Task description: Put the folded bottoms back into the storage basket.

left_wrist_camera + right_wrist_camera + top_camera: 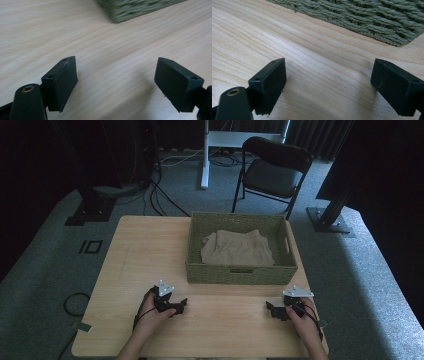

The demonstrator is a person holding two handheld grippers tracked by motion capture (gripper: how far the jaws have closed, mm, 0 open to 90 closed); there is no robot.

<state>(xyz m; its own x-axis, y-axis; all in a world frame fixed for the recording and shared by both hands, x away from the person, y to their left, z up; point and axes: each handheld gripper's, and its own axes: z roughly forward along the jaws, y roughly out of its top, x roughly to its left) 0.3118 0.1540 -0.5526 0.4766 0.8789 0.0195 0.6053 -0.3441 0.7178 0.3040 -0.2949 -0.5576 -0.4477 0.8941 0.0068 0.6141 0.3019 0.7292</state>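
Fingers (pixel 60 83) of the left gripper (pixel 172 307) stand spread wide with only bare wood of the desk (pixel 135 260) between them, nothing gripped. On the right gripper (pixel 277 311) the fingers (pixel 269 85) are likewise parted and empty, hanging just over the desk.

From above, both grippers sit near the desk's front edge, well apart from each other, left at about 7 o'clock of the woven basket (pixel 240 273) and right at about 5 o'clock of it. Its front wall lies beyond both pairs of fingertips, touching neither. Inside it lies a folded beige cloth (pixel 237 249), toward the middle and right of the floor.

Along the left gripper's own view a blurred basket corner shows at 12 o'clock; along the right gripper's view the woven wall runs from 12 to 2 o'clock, near the fingers.
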